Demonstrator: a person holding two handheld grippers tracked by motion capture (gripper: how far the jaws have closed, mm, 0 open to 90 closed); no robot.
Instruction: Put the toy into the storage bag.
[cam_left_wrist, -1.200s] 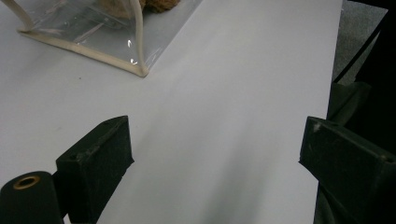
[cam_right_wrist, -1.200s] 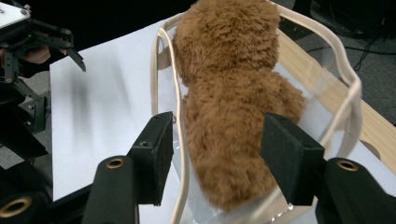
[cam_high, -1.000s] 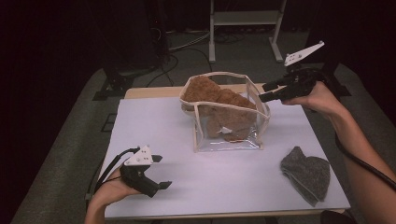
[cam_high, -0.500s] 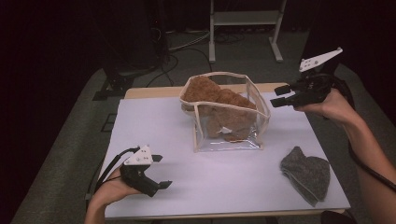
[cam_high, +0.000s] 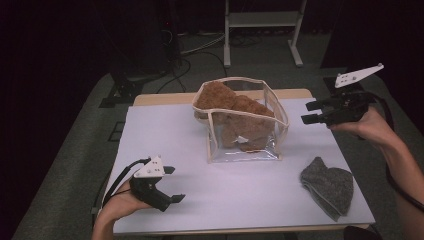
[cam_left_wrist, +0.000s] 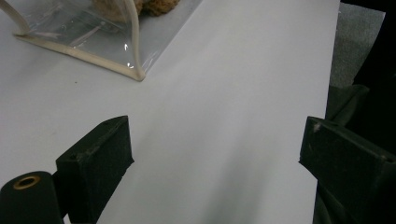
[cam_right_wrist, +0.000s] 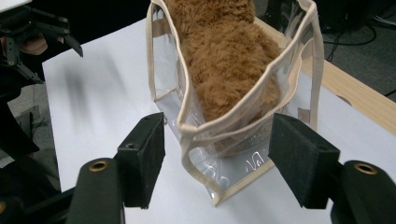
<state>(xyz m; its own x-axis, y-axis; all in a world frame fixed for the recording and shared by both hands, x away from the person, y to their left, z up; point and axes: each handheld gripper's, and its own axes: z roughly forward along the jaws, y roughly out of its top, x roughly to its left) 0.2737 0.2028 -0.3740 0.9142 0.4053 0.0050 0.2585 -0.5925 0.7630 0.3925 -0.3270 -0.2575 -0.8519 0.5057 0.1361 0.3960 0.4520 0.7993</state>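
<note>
Bag: a clear plastic bag (cam_high: 245, 142) with cream fabric trim stands upright at the middle of the white table (cam_high: 165, 135), toward the far side, its mouth gaping.
Toy: a brown plush toy (cam_high: 235, 112), shaggy and rounded, fills the bag and rises a little above its rim.
Right claw: the right gripper (cam_high: 312, 112) hangs in the air beside the table's far right corner, right of the bag and clear of it, jaws pointing left at the bag's rim; the jaws are spread, have just been opening, and nothing sits between them.
Right claw's own view: the bag's near corner and cream trim show between the two black, blocky pads (cam_right_wrist: 144, 154), farther off and untouched.
Left claw: the left gripper (cam_high: 172, 185) sits low at the near left corner of the table, well apart from the bag, jaws spread wide over bare white tabletop.
Left claw's own view: the bag's bottom corner lies far off at upper left, its glossy plastic creased, the trim a thin rounded cord.
Hat: a grey knitted hat (cam_high: 327, 185), soft and crumpled, lies flat at the near right of the table, near the bag's right corner but not touching it.
Table: smooth matte white top on a pale wooden board, which shows as a strip along the far edge.
</note>
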